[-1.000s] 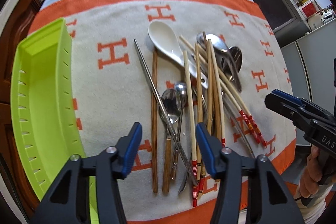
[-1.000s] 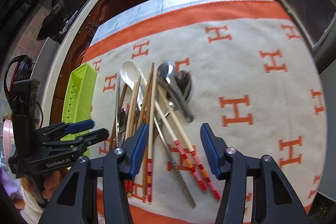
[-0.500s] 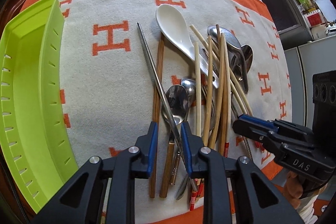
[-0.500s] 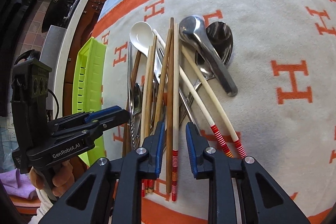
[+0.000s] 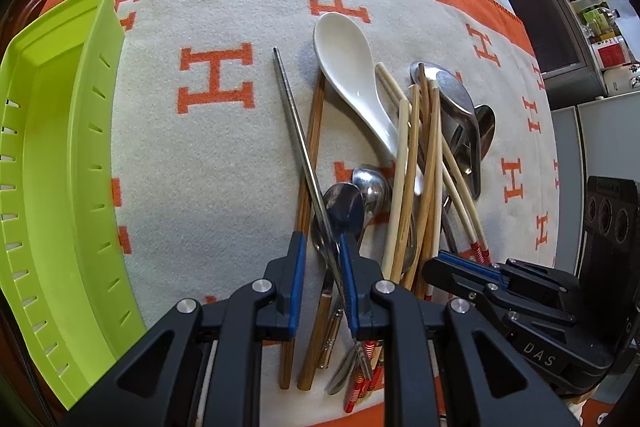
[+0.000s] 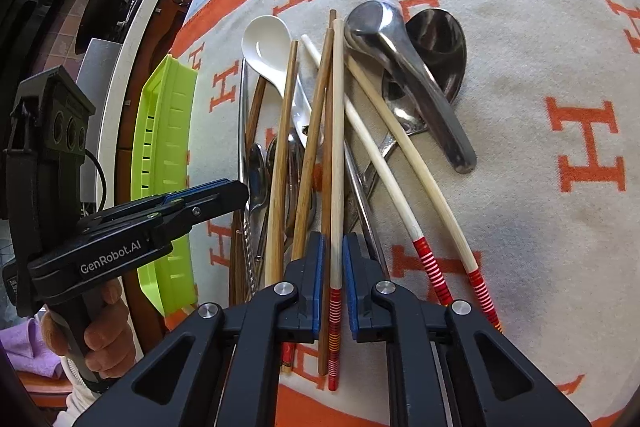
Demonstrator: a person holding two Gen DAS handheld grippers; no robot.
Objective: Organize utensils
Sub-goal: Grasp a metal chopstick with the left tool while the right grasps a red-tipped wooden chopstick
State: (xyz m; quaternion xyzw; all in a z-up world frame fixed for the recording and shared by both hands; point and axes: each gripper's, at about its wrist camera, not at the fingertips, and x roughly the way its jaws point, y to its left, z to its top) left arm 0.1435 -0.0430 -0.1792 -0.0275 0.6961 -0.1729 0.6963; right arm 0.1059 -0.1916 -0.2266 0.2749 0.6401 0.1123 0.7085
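Note:
A pile of utensils lies on an orange-and-cream blanket (image 5: pixel 208 187): a white ceramic spoon (image 5: pixel 348 67), steel spoons, wooden and pale chopsticks. My left gripper (image 5: pixel 322 247) points down over the pile's left side. Its jaws are closing with a metal chopstick (image 5: pixel 296 131) and a wooden-handled spoon (image 5: pixel 340 207) between them. The chopstick touches the right pad, and a gap still shows by the left pad. My right gripper (image 6: pixel 332 247) is shut on a pale chopstick with a red-striped end (image 6: pixel 337 147). It appears in the left wrist view as the right gripper (image 5: pixel 440 263).
A lime-green slotted tray (image 5: pixel 60 167) lies along the blanket's left edge, also visible as the tray (image 6: pixel 168 147). A large steel spoon (image 6: pixel 400 67) lies across the pile's far right. A person's hand (image 6: pixel 104 339) holds the left gripper (image 6: pixel 240 191). A wooden cabinet and counter stand beyond the table.
Both grippers came down onto the pile and their jaws went from wide open to nearly together. The right one now clamps the red-striped chopstick.

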